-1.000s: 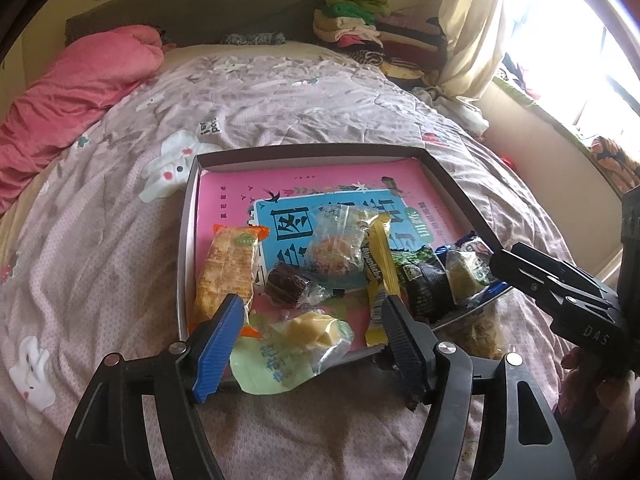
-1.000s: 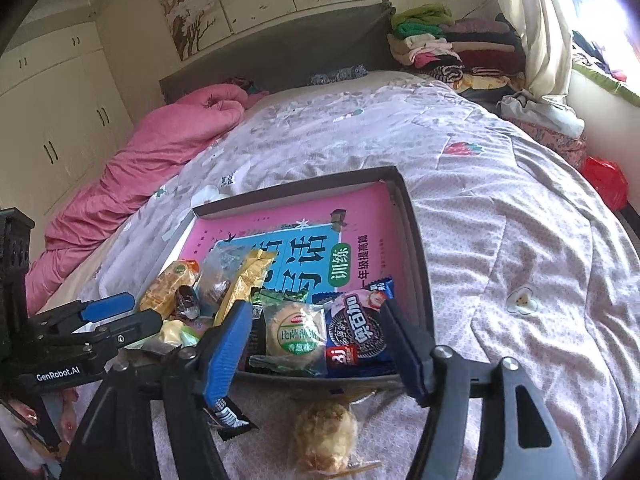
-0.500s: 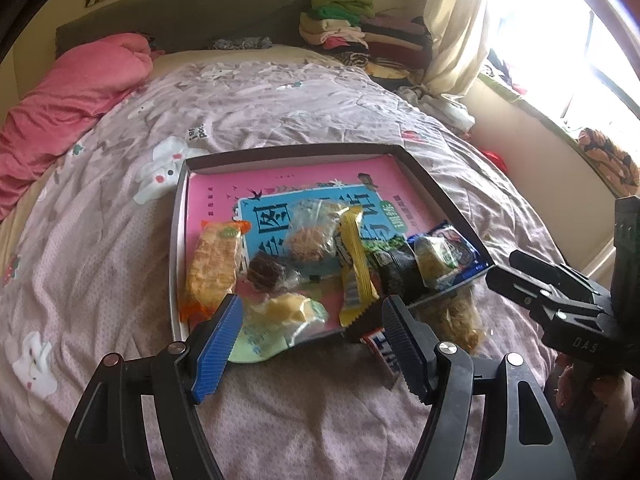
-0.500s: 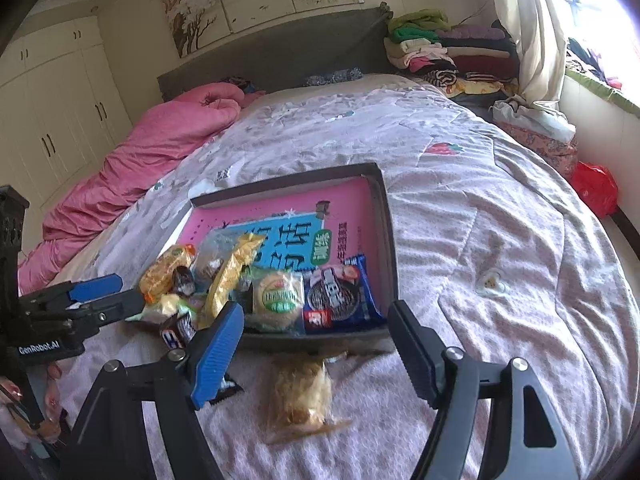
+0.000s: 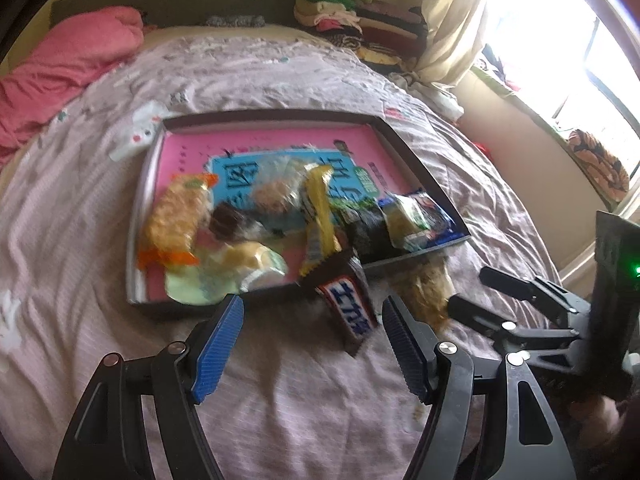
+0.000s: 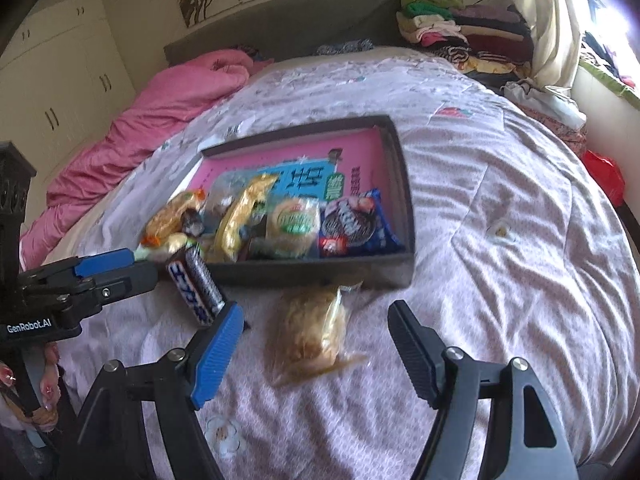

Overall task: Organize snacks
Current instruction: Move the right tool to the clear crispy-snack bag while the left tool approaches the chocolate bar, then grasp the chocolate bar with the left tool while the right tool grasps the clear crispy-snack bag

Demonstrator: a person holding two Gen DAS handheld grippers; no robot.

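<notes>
On the bed [image 5: 280, 400], just short of the box's near wall, two snacks lie outside the dark box [image 5: 420, 168] that holds the rest.

My left tongs [image 5: 312, 344] stand wide with nothing between the pads. The dark chocolate bar [image 5: 348, 308] sits at about one o'clock from them, close in, its far end propped on the box rim and its near end on the quilt. Its long axis runs from eleven to five in the left view, so it lies roughly along my reach, not across it. I judge I must roll this wrist or come at it from the side to close across its narrow width.

My right tongs [image 6: 316, 344] are also wide and empty. The clear-wrapped pastry [image 6: 312, 328] lies at twelve o'clock from them, almost centred in the gap, its long axis running away from me toward the box. The right hand is the nearer one for the pastry, the left for the bar.

Compared with a second ago, both tongs have drawn back toward me and dipped. The bar, then half hidden behind my left pads, now lies in plain sight, and the pastry sits further up between the right pads. The right jaws stand a little wider than before.
</notes>
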